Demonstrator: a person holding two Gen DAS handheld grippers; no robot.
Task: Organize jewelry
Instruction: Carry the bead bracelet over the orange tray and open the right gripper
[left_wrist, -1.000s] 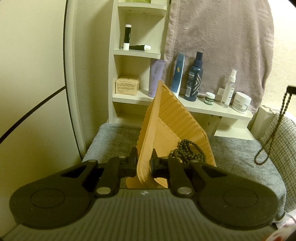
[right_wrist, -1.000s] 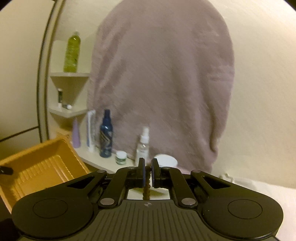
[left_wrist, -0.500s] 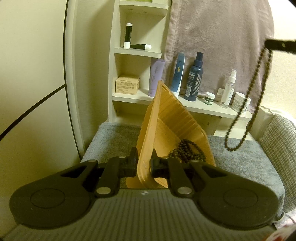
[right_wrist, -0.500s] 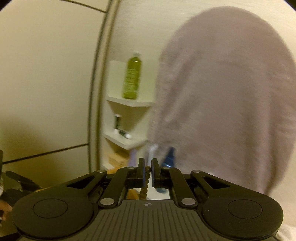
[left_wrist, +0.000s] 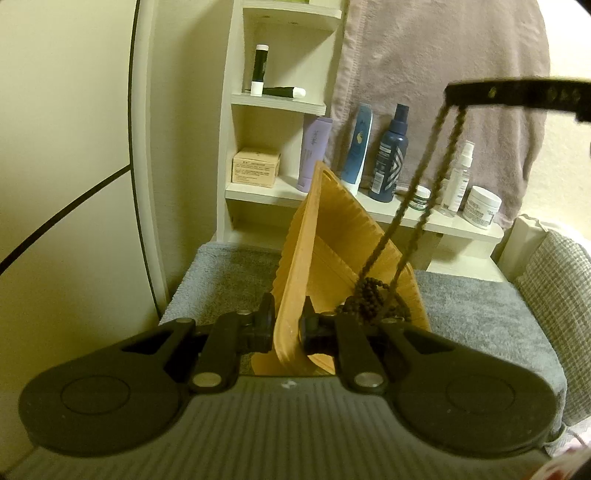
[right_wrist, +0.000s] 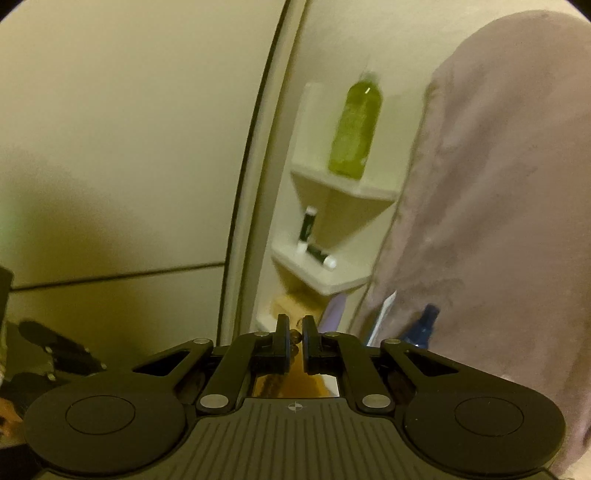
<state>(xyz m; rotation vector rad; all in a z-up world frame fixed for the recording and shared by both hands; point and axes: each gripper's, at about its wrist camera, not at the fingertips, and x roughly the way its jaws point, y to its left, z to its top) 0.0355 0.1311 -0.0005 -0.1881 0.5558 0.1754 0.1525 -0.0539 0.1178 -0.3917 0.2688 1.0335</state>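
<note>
My left gripper (left_wrist: 287, 326) is shut on the near rim of an orange ribbed tray (left_wrist: 325, 236), which is tilted up on edge over the grey towel. A heap of dark beads (left_wrist: 373, 301) lies in the tray's low corner. My right gripper (right_wrist: 294, 338) is shut on a brown bead necklace (right_wrist: 294, 336). In the left wrist view that gripper (left_wrist: 448, 94) reaches in from the upper right, and the necklace (left_wrist: 424, 192) hangs from it in a long loop whose lower end meets the bead heap in the tray.
A white corner shelf (left_wrist: 280, 101) holds tubes, a box (left_wrist: 255, 167), bottles (left_wrist: 389, 158) and jars (left_wrist: 482, 206). A mauve towel (left_wrist: 443, 74) hangs behind it. A grey towel (left_wrist: 476, 310) covers the surface, with checked fabric (left_wrist: 557, 295) at the right. A green bottle (right_wrist: 355, 129) stands on the top shelf.
My right gripper has carried the necklace leftward from the right edge to above the tray, and its view has swung left to the shelf. The left gripper and the tray have stayed still.
</note>
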